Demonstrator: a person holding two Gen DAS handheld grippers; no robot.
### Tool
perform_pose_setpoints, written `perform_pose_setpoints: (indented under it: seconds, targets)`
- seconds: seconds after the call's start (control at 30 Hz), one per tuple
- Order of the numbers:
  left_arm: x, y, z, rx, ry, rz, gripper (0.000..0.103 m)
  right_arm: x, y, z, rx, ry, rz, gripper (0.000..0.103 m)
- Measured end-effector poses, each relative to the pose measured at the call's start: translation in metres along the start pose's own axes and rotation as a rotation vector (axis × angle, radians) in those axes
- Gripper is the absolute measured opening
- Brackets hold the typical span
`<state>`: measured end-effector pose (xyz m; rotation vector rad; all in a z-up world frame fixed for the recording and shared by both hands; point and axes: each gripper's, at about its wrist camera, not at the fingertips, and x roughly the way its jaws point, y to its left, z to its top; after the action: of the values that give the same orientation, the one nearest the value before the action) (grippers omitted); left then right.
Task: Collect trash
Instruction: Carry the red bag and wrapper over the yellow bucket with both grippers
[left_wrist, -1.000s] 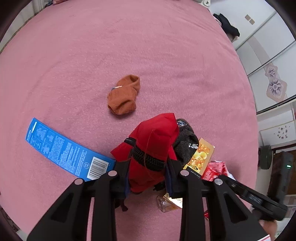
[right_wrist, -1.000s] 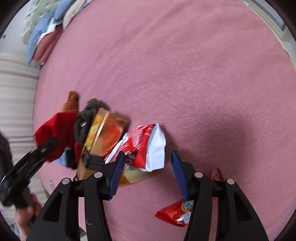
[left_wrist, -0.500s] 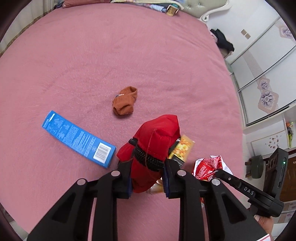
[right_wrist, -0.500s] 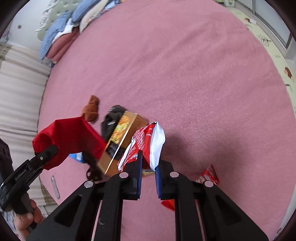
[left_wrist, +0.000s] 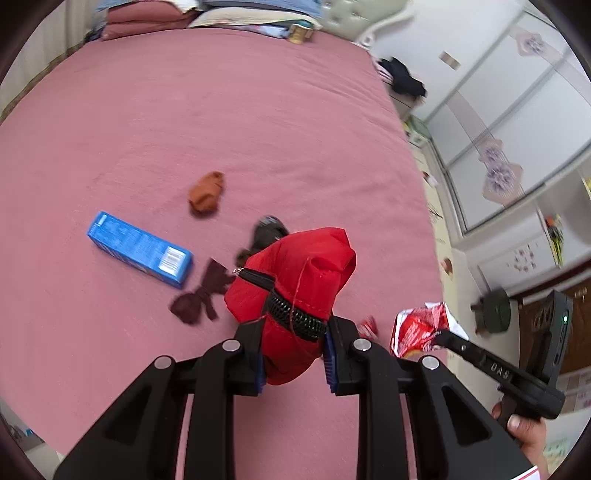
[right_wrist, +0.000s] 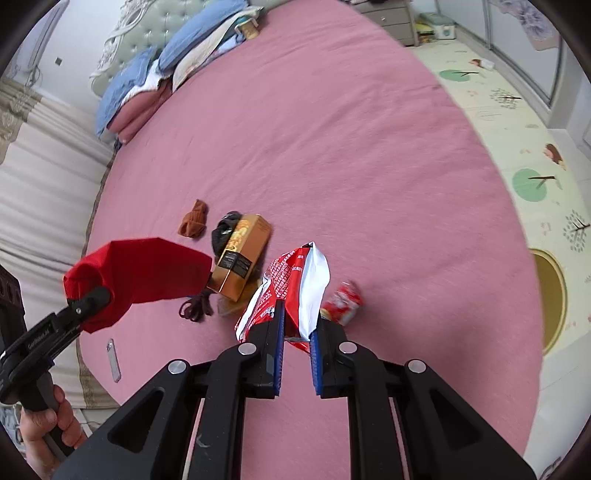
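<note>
My left gripper (left_wrist: 293, 354) is shut on a red cloth bag (left_wrist: 299, 280) and holds it above the pink bed; the bag also shows in the right wrist view (right_wrist: 140, 273). My right gripper (right_wrist: 297, 354) is shut on a red and white snack wrapper (right_wrist: 295, 280), lifted off the bed; the wrapper also shows in the left wrist view (left_wrist: 421, 326). On the bed lie a gold box (right_wrist: 242, 254), a small red wrapper (right_wrist: 343, 301) and a blue box (left_wrist: 140, 249).
An orange sock (left_wrist: 206, 192), a dark sock (right_wrist: 223, 230) and a dark maroon hair tie (left_wrist: 199, 297) lie on the pink bedspread (left_wrist: 221, 110). Pillows (right_wrist: 166, 62) are piled at the headboard. A wardrobe (left_wrist: 498, 110) stands beside the bed. A play mat (right_wrist: 517, 147) covers the floor.
My right gripper closed on the red and white wrapper and lifted it. My left gripper raised the red bag up and away, uncovering the dark sock and hair tie.
</note>
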<state>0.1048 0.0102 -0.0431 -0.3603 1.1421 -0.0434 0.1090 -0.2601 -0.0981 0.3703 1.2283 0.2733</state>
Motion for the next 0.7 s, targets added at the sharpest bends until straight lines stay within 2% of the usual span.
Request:
perform_pose_setpoints:
  seconds: [0.37,0.7]
  targets:
    - [0.008,-0.094,-0.054,0.128,0.093,-0.126,0.024,-0.069,-0.070,-0.039,0.099,-0.078,-0.040,0.012]
    - [0.041,-0.187,-0.087,0.257,0.190,-0.202,0.024,-0.114,-0.137,-0.065,0.195,-0.132,-0.070,0.012]
